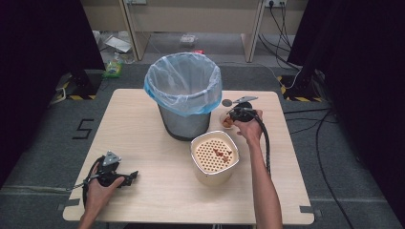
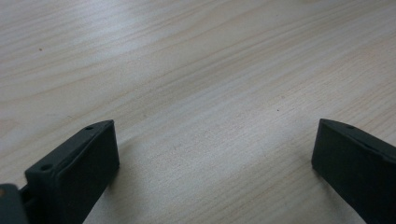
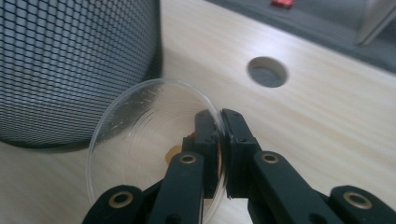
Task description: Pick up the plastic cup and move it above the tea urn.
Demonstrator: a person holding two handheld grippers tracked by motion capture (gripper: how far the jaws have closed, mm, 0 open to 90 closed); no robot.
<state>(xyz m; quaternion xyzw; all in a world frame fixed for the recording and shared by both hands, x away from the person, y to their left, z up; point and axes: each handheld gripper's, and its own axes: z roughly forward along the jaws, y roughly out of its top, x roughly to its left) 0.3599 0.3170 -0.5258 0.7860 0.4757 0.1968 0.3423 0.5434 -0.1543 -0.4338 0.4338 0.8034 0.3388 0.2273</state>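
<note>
Pinching the rim of a clear dish (image 3: 154, 140), the right gripper (image 3: 220, 140) has both jaws clamped tight on the thin edge, w/ the dish sitting beside the mesh bin (image 3: 70, 65) at the table's (image 3: 327, 116) far right. From the high view the right gripper (image 1: 240, 113) is just right of the bin (image 1: 184, 95), and reddish-orange bits (image 1: 228, 122) show in the dish under it. A couple of those bits peek out behind the jaws in the right gripper view, can't tell exactly what they are.

Risks now, as I read it: the grip's on one edge only, so a lift could let the dish swing or pivot in the jaws, and the bits slide out onto the table before reaching the bin. Clear plastic or glass is slick, so a slip out of the pinch looks possible too. Bin rim sits high & the liner (image 1: 181, 78) flares out, so a low or rushed approach could clip the rim and knock the dish loose. Tipping too early = spill short of the bin.

Left gripper (image 1: 125, 179) is parked low at the near left corner, jaws spread wide, nothing between them, bare wood in its own view. Well apart from the action, so no backup support there. The strainer tub (image 1: 215, 157) w/ a few bits on top sits btwn the arms, near the right forearm; an elbow drop could nudge it.
</note>
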